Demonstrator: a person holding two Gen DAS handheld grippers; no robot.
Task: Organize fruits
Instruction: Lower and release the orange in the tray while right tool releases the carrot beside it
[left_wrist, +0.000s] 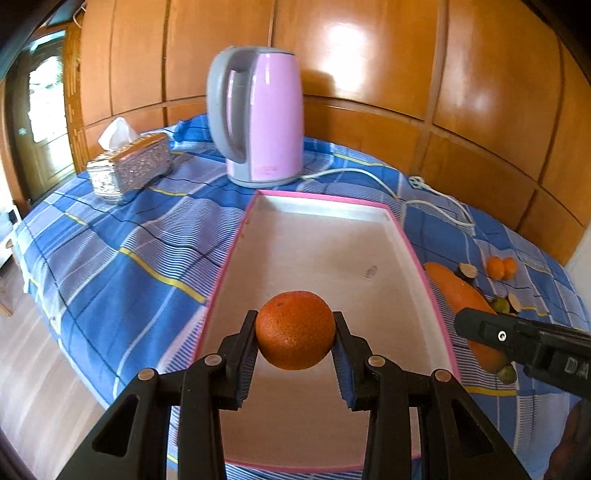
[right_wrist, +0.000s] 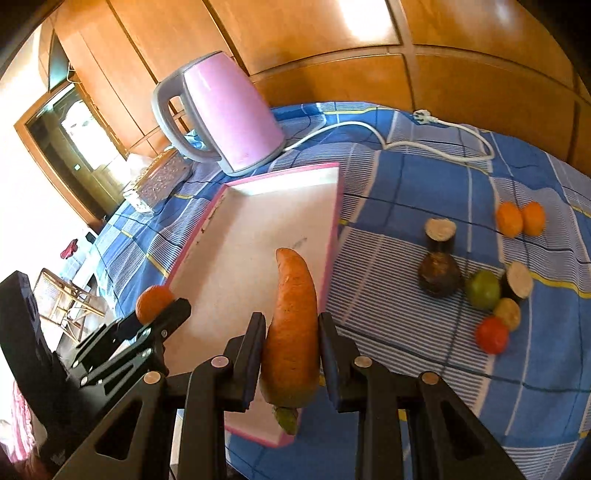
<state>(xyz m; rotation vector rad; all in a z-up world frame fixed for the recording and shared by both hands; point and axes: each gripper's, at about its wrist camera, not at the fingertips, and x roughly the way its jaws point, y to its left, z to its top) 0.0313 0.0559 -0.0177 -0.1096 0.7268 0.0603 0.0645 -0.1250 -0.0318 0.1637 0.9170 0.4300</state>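
My left gripper is shut on an orange and holds it above the near part of a shallow white tray with a pink rim. My right gripper is shut on a long carrot over the tray's right edge. The carrot and the right gripper's body show at the right in the left wrist view. The left gripper with its orange shows at the left in the right wrist view.
A pink kettle with a white cord stands behind the tray, a tissue box to its left. Right of the tray lie two small oranges, dark cut pieces, a lime and a tomato.
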